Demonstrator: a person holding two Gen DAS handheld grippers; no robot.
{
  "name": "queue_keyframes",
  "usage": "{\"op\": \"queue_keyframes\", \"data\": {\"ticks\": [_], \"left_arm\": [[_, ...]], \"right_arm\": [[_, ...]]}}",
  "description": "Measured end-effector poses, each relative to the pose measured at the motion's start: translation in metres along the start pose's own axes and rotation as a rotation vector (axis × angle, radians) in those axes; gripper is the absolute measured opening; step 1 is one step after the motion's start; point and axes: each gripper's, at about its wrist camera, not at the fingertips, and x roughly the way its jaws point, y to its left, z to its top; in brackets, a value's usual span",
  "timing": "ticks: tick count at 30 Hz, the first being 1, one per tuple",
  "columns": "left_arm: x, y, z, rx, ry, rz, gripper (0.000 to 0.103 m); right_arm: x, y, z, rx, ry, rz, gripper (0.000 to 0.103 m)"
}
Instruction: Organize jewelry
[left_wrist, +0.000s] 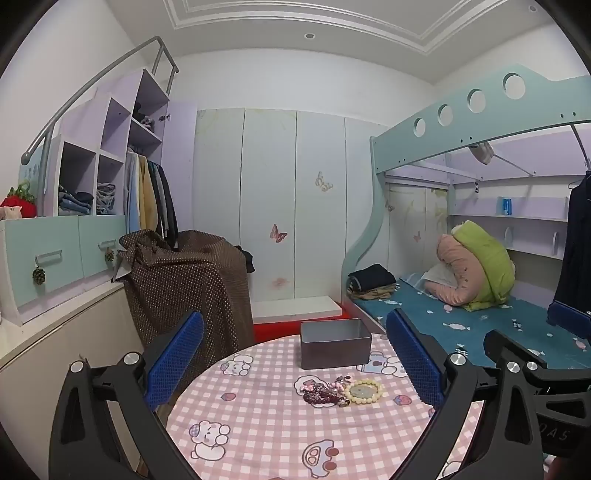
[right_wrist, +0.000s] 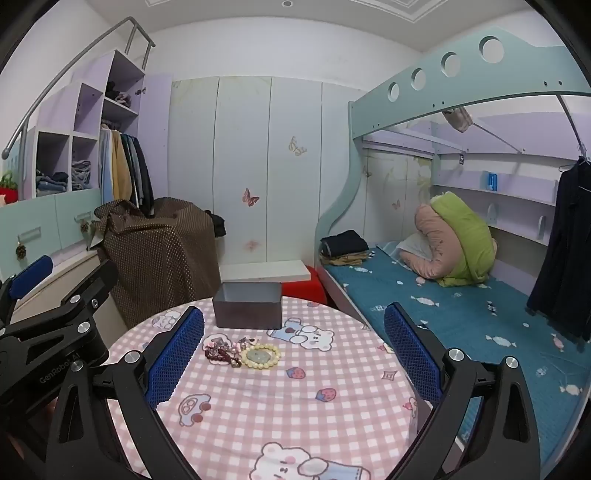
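Two grippers, the left gripper and the right gripper, hang spread wide over the counter, with nothing held. The jewelry lies heaped mid-counter, just in front of the open grey box. We judge the first pick is due: we should take the pale bead bracelet at the heap's edge, closing on its rim so the darker beads stay behind. How many tangled pieces the heap holds we cannot tell, and the box floor is hidden.
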Motion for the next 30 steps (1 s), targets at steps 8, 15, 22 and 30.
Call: {"op": "queue_keyframes", "data": {"ticks": [8, 15, 22, 30], "left_arm": [[0.0003, -0.0008, 0.0, 0.005, 0.003, 0.007, 0.096], [0.0056, -0.0003, -0.0062, 0.006, 0.014, 0.004, 0.096], [0.0058, -0.0016, -0.0091, 0.001, 0.021, -0.004, 0.096], [0.0058, -0.0011, -0.0084, -0.003, 0.025, -0.005, 0.096]], "right_arm": [[-0.0002, 0.0, 0.0, -0.002, 0.002, -0.002, 0.095], [-0.0006, 0.0016, 0.0005, -0.002, 0.004, -0.002, 0.095], [-0.0012, 0.0023, -0.004, -0.003, 0.002, -0.006, 0.095], [-0.001, 0.0035, -0.0014, -0.002, 0.005, -0.004, 0.095]]}}
